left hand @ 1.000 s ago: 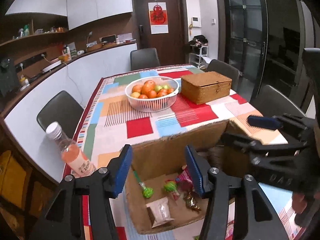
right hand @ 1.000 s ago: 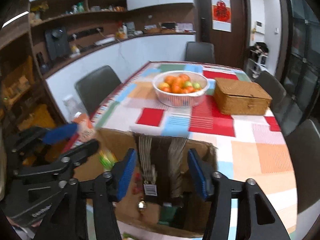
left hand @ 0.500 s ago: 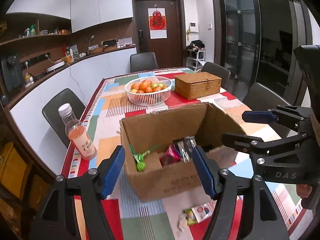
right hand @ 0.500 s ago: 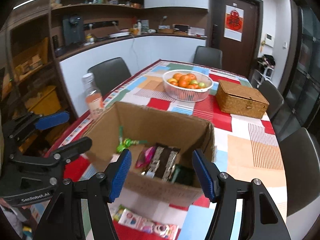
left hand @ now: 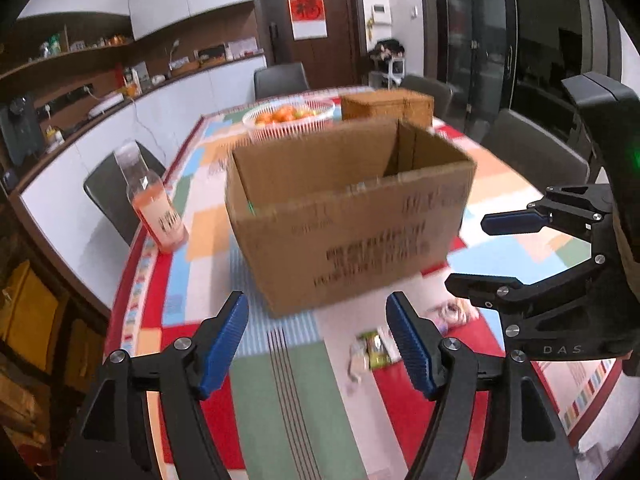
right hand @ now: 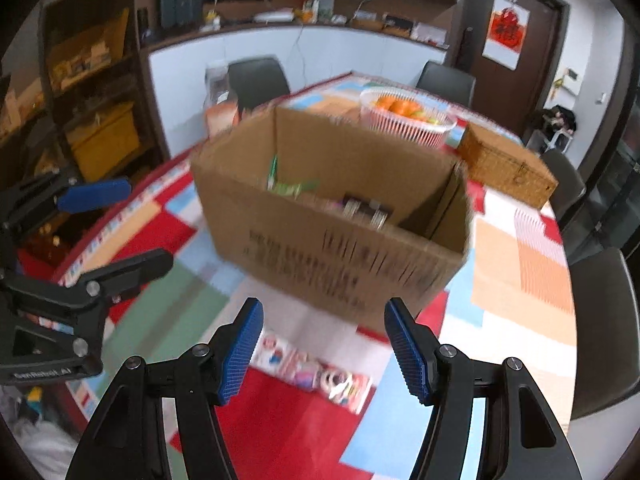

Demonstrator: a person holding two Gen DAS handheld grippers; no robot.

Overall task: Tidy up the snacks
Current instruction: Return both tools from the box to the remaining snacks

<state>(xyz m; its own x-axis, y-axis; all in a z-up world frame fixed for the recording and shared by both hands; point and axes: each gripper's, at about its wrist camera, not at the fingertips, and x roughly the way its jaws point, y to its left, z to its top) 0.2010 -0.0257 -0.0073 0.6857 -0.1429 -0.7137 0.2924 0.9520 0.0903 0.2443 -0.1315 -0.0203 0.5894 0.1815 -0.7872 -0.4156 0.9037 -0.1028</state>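
Note:
An open cardboard box [left hand: 348, 216] stands on the patchwork tablecloth; in the right wrist view [right hand: 332, 216] it holds a green-wrapped snack [right hand: 288, 188] and a dark striped packet [right hand: 366, 210]. Loose snack packets lie on the cloth in front of the box: a green one [left hand: 372, 350] and a pale one [left hand: 450, 312] in the left wrist view, a pink and white pack [right hand: 316, 372] in the right. My left gripper [left hand: 318, 344] is open and empty, above the packets. My right gripper [right hand: 324, 348] is open and empty just above the pink pack.
A bottle of pink drink [left hand: 154, 200] stands left of the box near the table edge. Behind the box are a white basket of oranges [right hand: 406, 116] and a wicker case [right hand: 506, 168]. Dark chairs surround the table [left hand: 288, 400].
Both grippers have pulled back out of the box and dropped lower, so the box's front wall now fills the view. Both stay open.

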